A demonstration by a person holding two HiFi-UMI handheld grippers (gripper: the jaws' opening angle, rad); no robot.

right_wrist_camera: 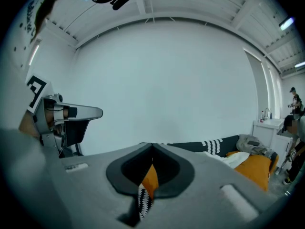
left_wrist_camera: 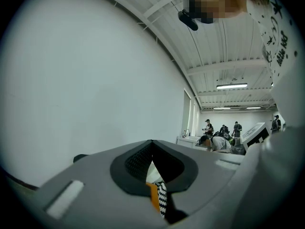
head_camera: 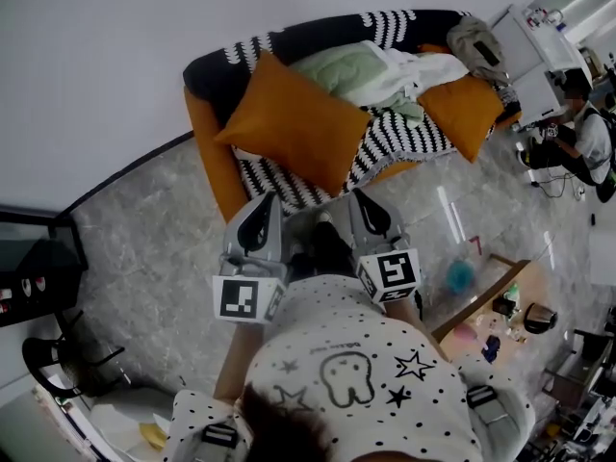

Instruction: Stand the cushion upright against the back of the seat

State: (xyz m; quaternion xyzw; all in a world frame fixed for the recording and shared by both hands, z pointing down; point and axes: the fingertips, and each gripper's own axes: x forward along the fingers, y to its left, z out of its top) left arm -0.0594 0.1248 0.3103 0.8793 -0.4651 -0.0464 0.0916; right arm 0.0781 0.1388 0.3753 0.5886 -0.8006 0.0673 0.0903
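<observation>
A large orange cushion (head_camera: 294,123) leans tilted against the back and left arm of the sofa (head_camera: 399,142), which has a black-and-white striped cover. A second orange cushion (head_camera: 467,109) lies at the sofa's right end; in the right gripper view it shows as an orange cushion (right_wrist_camera: 255,168). My left gripper (head_camera: 272,202) and right gripper (head_camera: 358,198) hover side by side in front of the seat edge, apart from the cushion. Both are shut with nothing held. Through the shut left gripper (left_wrist_camera: 152,143) and right gripper (right_wrist_camera: 152,148) I see slivers of orange and stripes.
Green and white blankets (head_camera: 371,70) and a grey bag (head_camera: 476,41) lie on the sofa. A white desk (head_camera: 534,65) and a seated person (head_camera: 589,142) are at the right. A wooden table (head_camera: 486,301) with small items stands lower right, black furniture (head_camera: 29,268) at left.
</observation>
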